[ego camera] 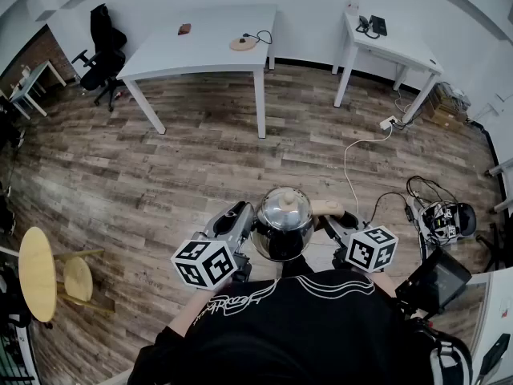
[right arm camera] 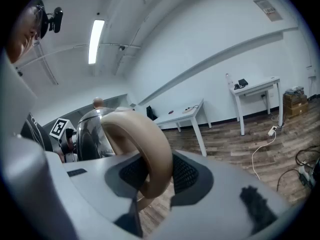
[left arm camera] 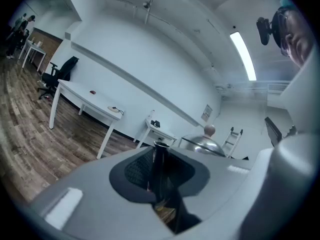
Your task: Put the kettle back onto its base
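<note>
A shiny steel kettle [ego camera: 282, 223] with a round-knobbed lid hangs in the air in front of me, between both grippers. My left gripper [ego camera: 243, 215] is shut on a dark narrow part at the kettle's left side [left arm camera: 160, 166]; the lid [left arm camera: 202, 144] shows just beyond. My right gripper [ego camera: 335, 221] is shut on the kettle's thick beige handle [right arm camera: 145, 144], which fills the gap between its pads [right arm camera: 182, 174]. The round tan base [ego camera: 243, 43] with its cord lies on the far white table [ego camera: 200, 50], well away across the floor.
A second white table [ego camera: 393, 46] with a phone stands at the back right. A black office chair [ego camera: 100, 46] is at the back left, round wooden stools [ego camera: 38, 273] at my left. A white cable [ego camera: 353, 159] and equipment [ego camera: 445, 219] lie on the floor at the right.
</note>
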Motion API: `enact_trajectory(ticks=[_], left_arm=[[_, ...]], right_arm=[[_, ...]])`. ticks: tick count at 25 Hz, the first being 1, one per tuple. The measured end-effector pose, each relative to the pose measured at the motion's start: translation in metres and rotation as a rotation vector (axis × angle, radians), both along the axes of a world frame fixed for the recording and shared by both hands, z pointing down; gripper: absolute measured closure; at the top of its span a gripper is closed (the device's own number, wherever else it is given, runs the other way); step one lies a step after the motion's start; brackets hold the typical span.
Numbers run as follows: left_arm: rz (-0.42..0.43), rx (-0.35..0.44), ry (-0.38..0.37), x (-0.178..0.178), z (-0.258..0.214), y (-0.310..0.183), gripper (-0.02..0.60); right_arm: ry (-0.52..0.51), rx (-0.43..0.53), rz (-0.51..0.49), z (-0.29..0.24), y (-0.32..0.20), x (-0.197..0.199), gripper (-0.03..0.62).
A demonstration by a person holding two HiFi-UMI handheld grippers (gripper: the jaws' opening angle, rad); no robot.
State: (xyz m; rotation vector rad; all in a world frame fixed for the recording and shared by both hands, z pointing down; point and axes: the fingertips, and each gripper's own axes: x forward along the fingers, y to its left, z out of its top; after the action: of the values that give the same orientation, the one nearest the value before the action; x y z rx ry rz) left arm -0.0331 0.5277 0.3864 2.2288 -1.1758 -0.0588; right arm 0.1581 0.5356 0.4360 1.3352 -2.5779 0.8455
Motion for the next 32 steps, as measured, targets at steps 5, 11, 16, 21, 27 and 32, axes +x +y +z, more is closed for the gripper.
enact_trajectory(ticks=[5,11,16,21,27,32], left_arm=[[-0.023,-0.012,0.000,0.027,0.011,-0.089,0.517],[-0.027,-0.030,-0.020,0.065,0.009,-0.190,0.518],[-0.041,0.007,-0.028,0.088,-0.008,-0.250,0.518],[-0.061,0.007,-0.026,0.083,-0.013,-0.287,0.518],[-0.086,0.014,-0.016,0.064,-0.004,-0.344,0.518],[-0.071,-0.009,-0.006,0.047,0.009,-0.422,0.517]], right_arm=[[0.011,0.018,-0.016,0.007,-0.095,0.028,0.473],[0.011,0.044,-0.021,-0.001,-0.200,0.065,0.470],[0.018,0.100,-0.032,-0.018,-0.268,0.088,0.470],[0.008,0.103,-0.066,-0.023,-0.309,0.083,0.470],[0.001,0.088,-0.086,-0.010,-0.366,0.064,0.470],[0.010,0.071,-0.078,-0.001,-0.445,0.046,0.470]])
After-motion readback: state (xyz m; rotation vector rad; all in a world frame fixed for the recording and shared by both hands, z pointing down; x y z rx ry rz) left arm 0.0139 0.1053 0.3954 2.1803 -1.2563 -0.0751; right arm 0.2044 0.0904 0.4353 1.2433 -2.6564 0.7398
